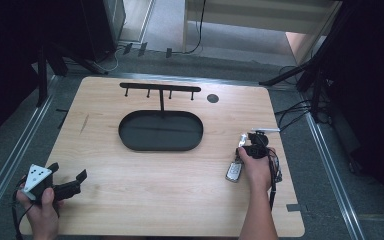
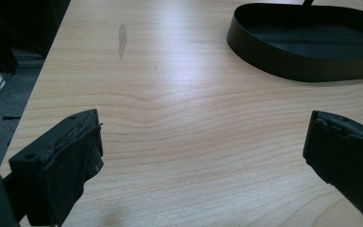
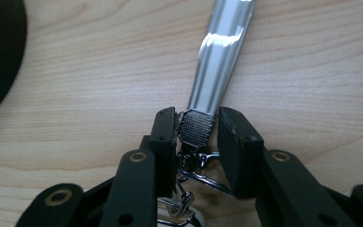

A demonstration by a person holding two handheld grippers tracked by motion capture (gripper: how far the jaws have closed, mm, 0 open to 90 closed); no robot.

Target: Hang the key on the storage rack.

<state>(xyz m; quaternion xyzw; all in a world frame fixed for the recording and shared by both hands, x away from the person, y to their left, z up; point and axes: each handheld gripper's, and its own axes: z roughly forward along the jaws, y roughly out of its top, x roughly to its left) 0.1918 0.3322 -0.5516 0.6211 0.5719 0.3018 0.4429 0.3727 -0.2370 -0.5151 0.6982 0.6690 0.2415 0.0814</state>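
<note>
In the right gripper view, the right gripper (image 3: 196, 137) has its two black fingers (image 3: 163, 137) closed in on the dark textured end of a shiny metal strap (image 3: 220, 56). That end sits squarely between the fingers, with little or no gap showing on either side, so I judge it gripped. The strap's long axis runs straight out from the fingers, up the frame and a little to the right, lying flat on the worktop (image 3: 75, 94). Below the fingers a cluster of chrome rings and clips (image 3: 194, 175) trails toward the bottom edge.

In the high view this gripper sits at right of centre, held by the person's right hand (image 1: 256, 169), and a key fob (image 1: 234, 172) lies on the wood just left of that hand, nearer the bottom of the frame than the gripper's tip. Fob, rings and strap look like one linked bunch, though the joins are too small to confirm there. The right hand is plainly the nearer one.

The left gripper (image 1: 67, 182) rests at the lower left corner of the high view. In its own view the fingers (image 2: 71, 156) stand wide apart with bare wood between them, holding nothing.

Farther up the frame, at centre, is one black oval tray (image 1: 130, 142), and from its far rim rises one post carrying a crossbar (image 1: 160, 88) with four small hooks. If the bunch is meant for a hook, it lies up and to the left of the strap, well apart.

Count: one key bunch, one fob, one tray, one rack, four hooks, two grippers.
</note>
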